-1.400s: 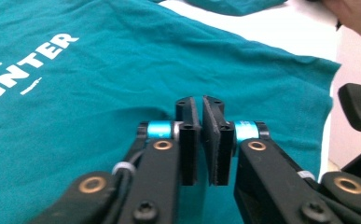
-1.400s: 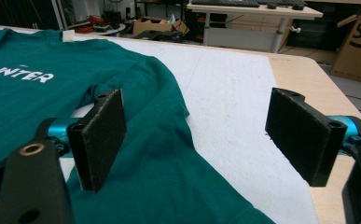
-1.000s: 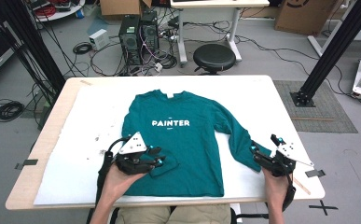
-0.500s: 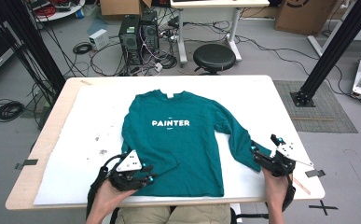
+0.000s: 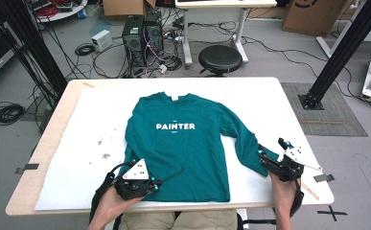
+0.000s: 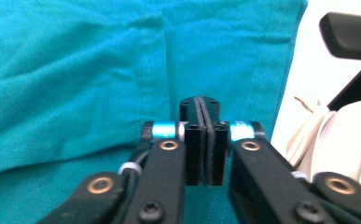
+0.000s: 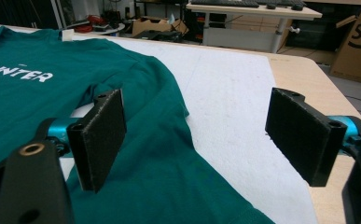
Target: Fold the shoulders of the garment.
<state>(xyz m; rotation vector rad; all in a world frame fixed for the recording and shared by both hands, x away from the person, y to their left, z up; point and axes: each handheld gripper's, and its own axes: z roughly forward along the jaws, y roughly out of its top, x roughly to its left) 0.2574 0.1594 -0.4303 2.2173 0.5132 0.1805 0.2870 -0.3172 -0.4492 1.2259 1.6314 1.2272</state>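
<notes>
A teal long-sleeved shirt printed PAINTER lies flat on the white-covered table, its left sleeve folded in over the body. My left gripper rests low on the shirt's near-left part. Its jaws have just been closing, and in the left gripper view the pads meet, with the tips pinching into the teal cloth. My right gripper stands open at the end of the right sleeve. In the right gripper view the sleeve runs between and below the spread jaws of the right gripper.
The table's wooden rim shows at the left and near edges. Beyond the far edge stand a black stool, computer towers and loose cables on the floor. A black frame post rises at the right.
My left gripper has moved toward the near-left corner of the shirt, come down onto the cloth, and its jaws have shut. The right gripper has stayed where it was, open.
</notes>
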